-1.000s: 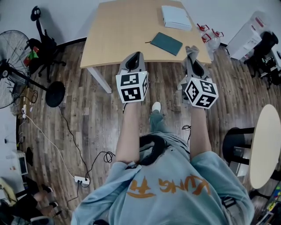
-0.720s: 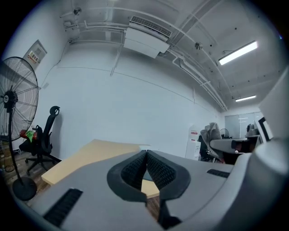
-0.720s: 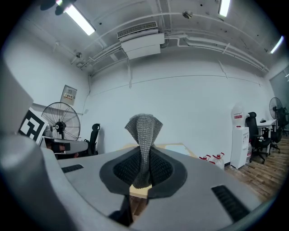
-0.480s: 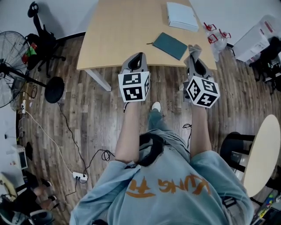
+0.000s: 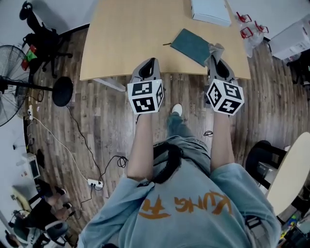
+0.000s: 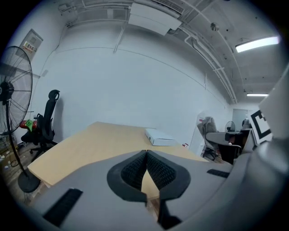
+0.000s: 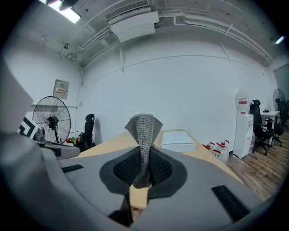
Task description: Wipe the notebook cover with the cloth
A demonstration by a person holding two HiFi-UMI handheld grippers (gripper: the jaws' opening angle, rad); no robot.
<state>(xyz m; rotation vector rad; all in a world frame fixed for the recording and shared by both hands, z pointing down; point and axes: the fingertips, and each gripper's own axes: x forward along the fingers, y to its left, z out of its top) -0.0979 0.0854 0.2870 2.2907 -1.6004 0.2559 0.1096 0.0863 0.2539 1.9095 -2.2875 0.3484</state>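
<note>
Right gripper (image 7: 143,164): jaws clamped on grey knit cloth (image 7: 143,128), held upright, apparently ready for wiping, just beside the dark green notebook (image 5: 191,46) flat near the table (image 5: 126,43) edge; left gripper (image 6: 146,158): jaws together, empty, likely spare.

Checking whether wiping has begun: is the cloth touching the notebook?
Cannot tell. Head view puts the cloth at the notebook corner, but not its height; right gripper view hides the notebook.

There are one pale wooden table (image 5: 131,34), one dark teal rectangular notebook (image 5: 191,44), one flat white box (image 5: 209,10), one grey knitted cloth (image 7: 143,128) and two grey grippers, left gripper (image 5: 152,61) and right gripper (image 5: 213,58).
</note>
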